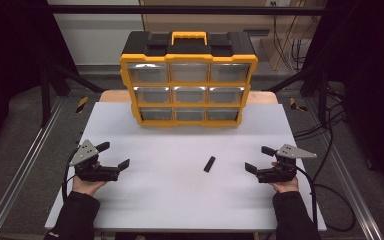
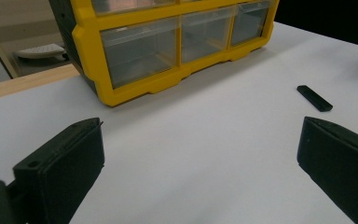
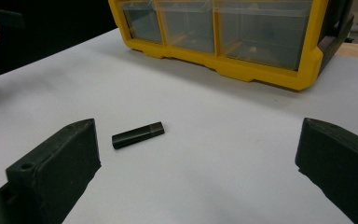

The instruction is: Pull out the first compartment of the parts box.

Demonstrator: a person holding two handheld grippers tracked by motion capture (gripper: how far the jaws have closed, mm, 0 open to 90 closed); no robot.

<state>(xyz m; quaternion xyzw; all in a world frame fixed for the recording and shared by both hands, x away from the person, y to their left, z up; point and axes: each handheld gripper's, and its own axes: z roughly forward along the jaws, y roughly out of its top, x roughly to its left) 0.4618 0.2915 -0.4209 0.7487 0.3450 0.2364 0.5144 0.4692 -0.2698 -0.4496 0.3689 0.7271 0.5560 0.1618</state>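
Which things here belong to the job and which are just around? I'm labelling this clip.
In the job:
small black stick, lying flat nearest the right gripper
left gripper, open like the right
yellow drawer cabinet, drawers closed, probably

Just around:
white table
cables on the floor

A white table top [image 1: 180, 195] is set on a wooden board [image 1: 115, 96] whose edge is seen at the far side. Grey floor [image 1: 25, 125] is seen on both sides, crossed by metal rails [image 1: 27, 160], with black cables [image 1: 325, 125] trailing at the right. The far end is closed by a pale wall [image 1: 95, 30] and a brown panel [image 1: 205, 17], while the corners are left in darkness.
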